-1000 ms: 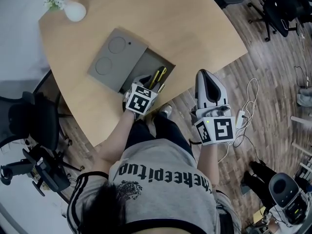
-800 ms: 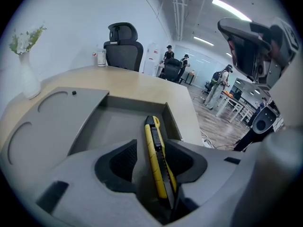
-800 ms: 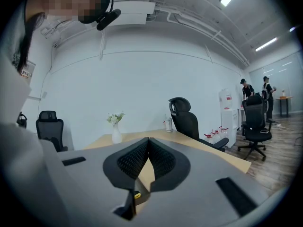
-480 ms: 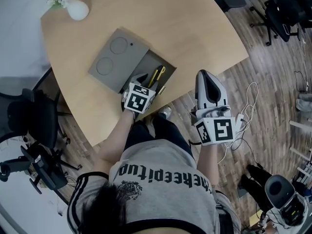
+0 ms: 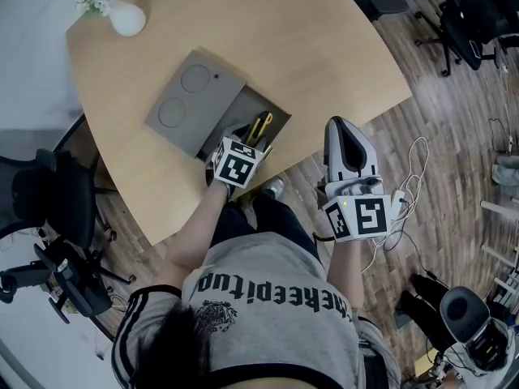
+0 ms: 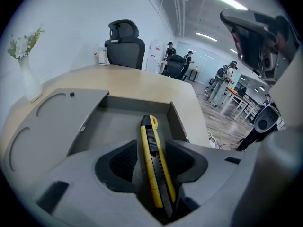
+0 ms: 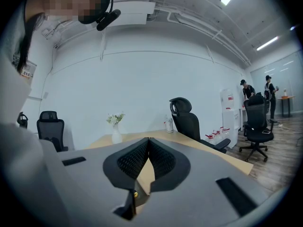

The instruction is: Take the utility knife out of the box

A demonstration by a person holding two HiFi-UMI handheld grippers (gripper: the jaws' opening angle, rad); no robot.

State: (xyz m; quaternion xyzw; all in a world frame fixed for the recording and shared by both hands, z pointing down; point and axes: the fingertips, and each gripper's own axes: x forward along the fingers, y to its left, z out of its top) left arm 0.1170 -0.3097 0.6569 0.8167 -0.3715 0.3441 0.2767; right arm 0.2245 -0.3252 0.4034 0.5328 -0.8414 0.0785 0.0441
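The yellow and black utility knife (image 5: 262, 125) lies in the open grey box (image 5: 243, 104) near the table's front edge. My left gripper (image 5: 248, 138) points down into the box, its jaws on either side of the knife's handle end. In the left gripper view the knife (image 6: 152, 150) runs out from between the black pads (image 6: 124, 161) toward the box's far wall. These jaws have just been opening, and I see no pad pressing on the knife. My right gripper (image 5: 347, 125) hovers off the table's edge above the floor, its pads (image 7: 160, 157) closed together on nothing.
The box's grey lid (image 5: 188, 94) lies open to the left on the wooden table (image 5: 316, 47). A white vase with flowers (image 5: 126, 19) stands at the far left corner. Office chairs (image 5: 49, 201) stand left of the table, and a cable (image 5: 415, 162) trails on the floor at right.
My left gripper has edged forward over the box, so less of the knife shows beyond it. The right gripper has not moved.
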